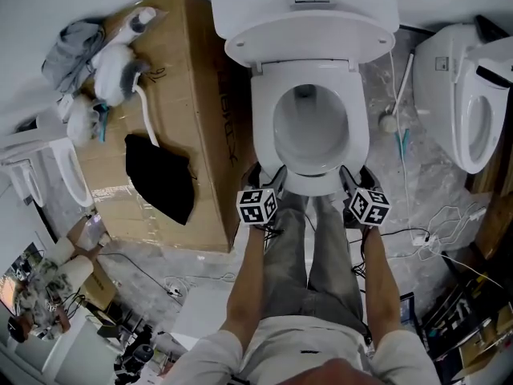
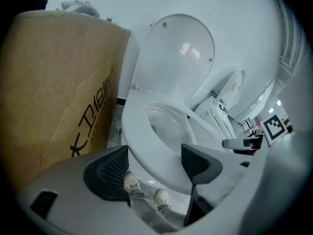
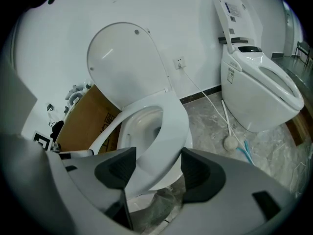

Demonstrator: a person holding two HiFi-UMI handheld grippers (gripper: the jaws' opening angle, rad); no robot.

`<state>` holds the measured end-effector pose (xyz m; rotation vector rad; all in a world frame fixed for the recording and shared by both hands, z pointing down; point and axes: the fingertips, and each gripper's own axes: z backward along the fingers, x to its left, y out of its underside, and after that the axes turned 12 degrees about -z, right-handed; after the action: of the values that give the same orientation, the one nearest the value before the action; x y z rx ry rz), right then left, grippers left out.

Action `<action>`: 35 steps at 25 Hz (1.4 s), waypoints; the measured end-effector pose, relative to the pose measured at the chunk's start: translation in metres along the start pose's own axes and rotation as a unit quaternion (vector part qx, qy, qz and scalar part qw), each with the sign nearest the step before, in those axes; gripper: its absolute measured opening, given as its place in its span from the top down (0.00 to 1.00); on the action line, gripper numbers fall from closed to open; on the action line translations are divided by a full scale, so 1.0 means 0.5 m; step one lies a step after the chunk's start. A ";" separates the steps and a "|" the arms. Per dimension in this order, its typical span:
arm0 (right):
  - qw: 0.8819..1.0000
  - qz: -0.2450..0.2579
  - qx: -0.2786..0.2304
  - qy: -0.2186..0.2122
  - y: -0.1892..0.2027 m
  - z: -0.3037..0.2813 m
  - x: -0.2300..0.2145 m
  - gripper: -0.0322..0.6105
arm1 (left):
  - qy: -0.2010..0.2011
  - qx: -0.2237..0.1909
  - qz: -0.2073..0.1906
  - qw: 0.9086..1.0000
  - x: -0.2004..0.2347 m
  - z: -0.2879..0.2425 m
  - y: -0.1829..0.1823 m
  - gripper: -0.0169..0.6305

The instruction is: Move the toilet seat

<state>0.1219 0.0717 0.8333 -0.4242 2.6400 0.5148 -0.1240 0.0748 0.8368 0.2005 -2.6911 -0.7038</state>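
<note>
**Both hand-held grippers at the front of the toilet seat**

The left hand-held gripper [image 2: 151, 168] holds its jaws wide apart. The front rim of the toilet seat [image 2: 142, 141] lies between its two dark pads, which stand very near the rim's sides. A firm press on the rim does not show. The right hand-held gripper [image 3: 156, 168] is in the same way: its jaws are apart and the seat rim [image 3: 171, 131] passes between them. A little gap shows at the outer pad.

In the head view, the left hand-held gripper [image 1: 268, 175] and the right one [image 1: 357, 175] sit at the two front corners of the seat [image 1: 264, 127]. The seat lies low over the bowl, and from the right gripper view its front seems a little lifted from the bowl. The lid [image 1: 309, 42] stands up against the tank.

The person's legs [image 1: 313, 255] in grey trousers stand just before the bowl. A big cardboard box [image 1: 192, 95] is beside the toilet on the person's left, with a black cloth [image 1: 160, 175] on top of it. On the right stands a second toilet [image 1: 469, 103]. Between the two toilets a white long-handled brush [image 1: 389, 123] lies on the marble floor [image 1: 401, 183].
</note>
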 end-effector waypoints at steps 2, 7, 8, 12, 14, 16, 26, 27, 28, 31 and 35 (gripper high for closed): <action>1.000 -0.003 -0.005 -0.002 -0.009 0.010 0.008 0.47 | -0.001 -0.007 0.001 1.000 -0.002 0.010 -0.012 0.47; 1.000 -0.011 -0.018 -0.009 -0.034 0.032 0.028 0.48 | -0.006 -0.024 0.008 1.000 -0.007 0.033 -0.042 0.47; 1.000 -0.013 -0.019 -0.010 -0.038 0.036 0.032 0.48 | -0.008 -0.026 0.007 1.000 -0.008 0.038 -0.049 0.47; 0.999 -0.018 -0.026 -0.016 -0.057 0.054 0.046 0.48 | -0.019 -0.036 0.003 0.999 -0.012 0.056 -0.073 0.47; 0.999 -0.021 -0.030 -0.018 -0.066 0.061 0.052 0.48 | -0.022 -0.041 0.002 0.999 -0.014 0.064 -0.085 0.47; 0.999 -0.024 -0.033 -0.021 -0.076 0.069 0.060 0.48 | -0.024 -0.046 0.002 0.999 -0.015 0.072 -0.098 0.47; 0.997 -0.043 -0.046 -0.036 -0.126 0.102 0.095 0.48 | -0.023 -0.072 0.005 0.997 -0.022 0.106 -0.161 0.47; 0.997 -0.045 -0.049 -0.037 -0.131 0.105 0.098 0.48 | -0.024 -0.074 0.004 0.997 -0.022 0.109 -0.168 0.47; 0.997 -0.047 -0.051 -0.039 -0.136 0.107 0.102 0.48 | -0.024 -0.077 0.004 0.997 -0.023 0.112 -0.174 0.47; 0.996 -0.057 -0.058 -0.044 -0.152 0.115 0.112 0.48 | -0.027 -0.085 0.002 0.996 -0.023 0.120 -0.195 0.47; 0.994 -0.074 -0.068 -0.050 -0.172 0.125 0.123 0.48 | -0.030 -0.096 -0.004 0.995 -0.025 0.131 -0.222 0.47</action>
<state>0.1210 0.0084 0.7281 -0.6155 2.4627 0.6533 -0.1312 0.0108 0.7244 0.1435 -2.6575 -0.9796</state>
